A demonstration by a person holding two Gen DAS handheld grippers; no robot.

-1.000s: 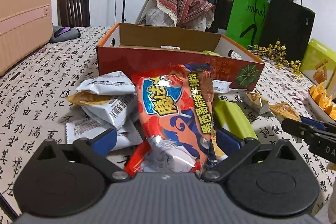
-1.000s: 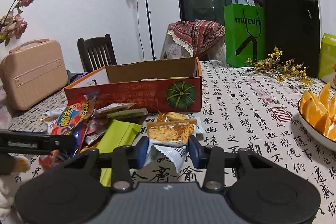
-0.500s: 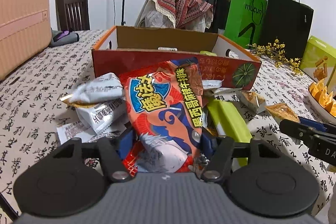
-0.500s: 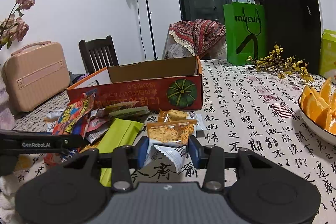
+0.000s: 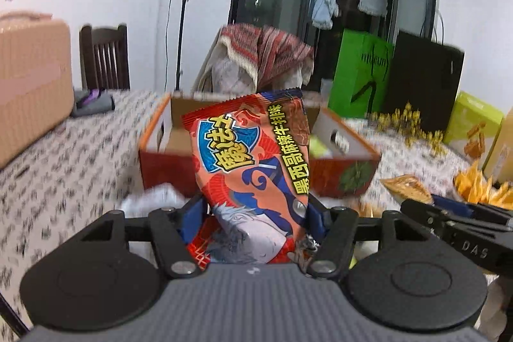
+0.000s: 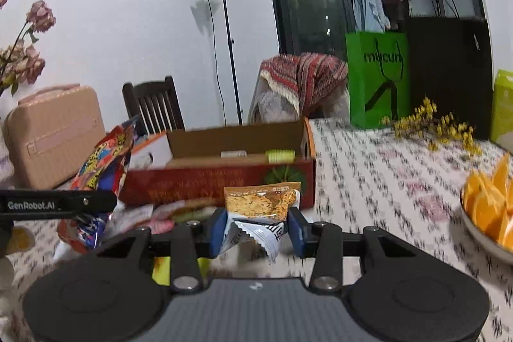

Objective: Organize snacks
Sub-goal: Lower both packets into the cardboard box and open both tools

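Note:
My left gripper (image 5: 255, 215) is shut on a red and blue snack bag (image 5: 253, 169) and holds it upright above the table, in front of the open red cardboard box (image 5: 323, 172). My right gripper (image 6: 256, 229) is shut on a small white and orange snack packet (image 6: 261, 207), lifted off the table in front of the same box (image 6: 192, 180). The red bag also shows at the left of the right wrist view (image 6: 102, 162). Other packets (image 6: 150, 215) lie below on the patterned tablecloth, blurred.
A bowl of orange slices (image 6: 490, 207) sits at the right. Yellow flowers (image 6: 439, 124), a green bag (image 6: 376, 79) and a green carton (image 5: 474, 124) stand at the far right. A pink suitcase (image 6: 51, 133) and a chair (image 6: 154, 104) are at the left.
The left gripper closed on the red bag and lifted it off the pile. The right gripper lifted its orange packet off the table. Both views have risen.

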